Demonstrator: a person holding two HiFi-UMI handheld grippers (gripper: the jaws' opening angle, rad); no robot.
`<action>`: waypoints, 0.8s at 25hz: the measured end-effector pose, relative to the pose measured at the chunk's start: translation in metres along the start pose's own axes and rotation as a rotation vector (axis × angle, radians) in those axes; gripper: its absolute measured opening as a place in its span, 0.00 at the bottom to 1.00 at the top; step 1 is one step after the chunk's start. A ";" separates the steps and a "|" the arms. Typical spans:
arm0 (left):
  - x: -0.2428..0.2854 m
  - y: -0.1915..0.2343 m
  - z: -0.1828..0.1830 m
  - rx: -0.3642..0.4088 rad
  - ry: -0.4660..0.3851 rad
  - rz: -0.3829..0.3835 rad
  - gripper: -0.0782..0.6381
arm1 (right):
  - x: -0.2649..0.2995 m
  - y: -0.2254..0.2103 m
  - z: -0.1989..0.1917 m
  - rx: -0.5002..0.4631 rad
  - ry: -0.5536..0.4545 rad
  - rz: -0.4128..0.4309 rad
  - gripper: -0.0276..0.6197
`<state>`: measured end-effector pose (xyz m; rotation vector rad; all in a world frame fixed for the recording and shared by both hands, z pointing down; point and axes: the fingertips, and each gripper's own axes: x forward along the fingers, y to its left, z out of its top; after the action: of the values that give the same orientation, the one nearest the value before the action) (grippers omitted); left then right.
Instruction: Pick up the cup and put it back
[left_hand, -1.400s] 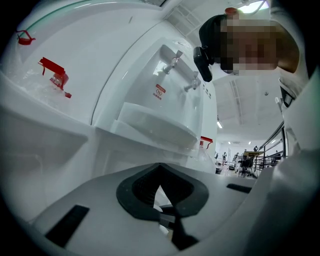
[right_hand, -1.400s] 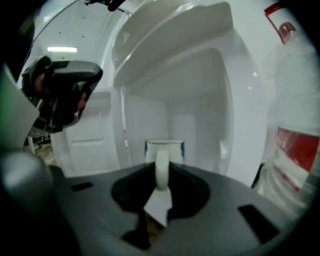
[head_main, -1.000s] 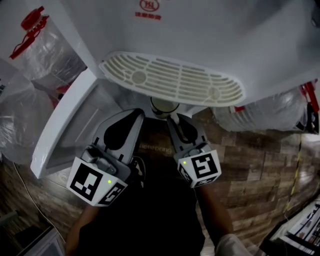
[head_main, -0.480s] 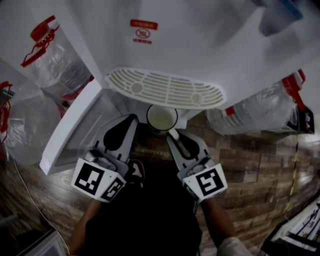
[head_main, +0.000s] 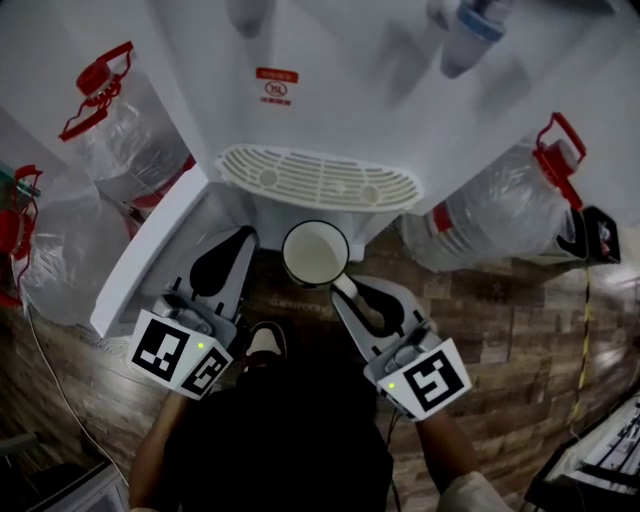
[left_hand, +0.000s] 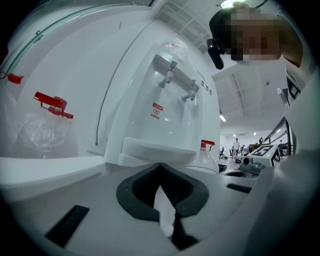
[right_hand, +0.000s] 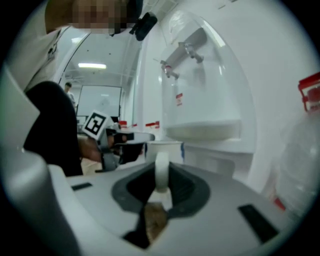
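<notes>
One cup (head_main: 316, 253), two claws (head_main: 238, 236) (head_main: 343, 286), one dispenser (head_main: 350, 110)

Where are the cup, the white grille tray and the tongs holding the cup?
cup (head_main: 316, 255): head view, its pale inside.
grille tray (head_main: 320, 178): head view, middle of its slotted top.
right tongs (head_main: 346, 289): head view, between the tips clamped on the cup's handle.

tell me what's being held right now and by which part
The right gripper holds the white mug by its handle, pinched between the jaws. The left gripper holds nothing; its jaws are together.
</notes>
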<state>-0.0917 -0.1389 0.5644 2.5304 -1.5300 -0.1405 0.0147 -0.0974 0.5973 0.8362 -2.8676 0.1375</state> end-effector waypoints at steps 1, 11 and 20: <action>-0.001 0.000 0.005 0.007 -0.003 -0.007 0.12 | -0.003 0.002 0.005 -0.004 -0.009 0.007 0.15; 0.002 -0.002 0.027 0.043 0.039 -0.102 0.12 | -0.019 0.018 0.038 0.007 -0.037 0.010 0.15; -0.009 -0.023 0.120 0.020 0.007 -0.091 0.12 | -0.031 0.034 0.118 0.045 -0.050 -0.030 0.15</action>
<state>-0.0967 -0.1329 0.4424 2.6134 -1.4215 -0.1291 0.0082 -0.0678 0.4741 0.9033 -2.9067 0.1816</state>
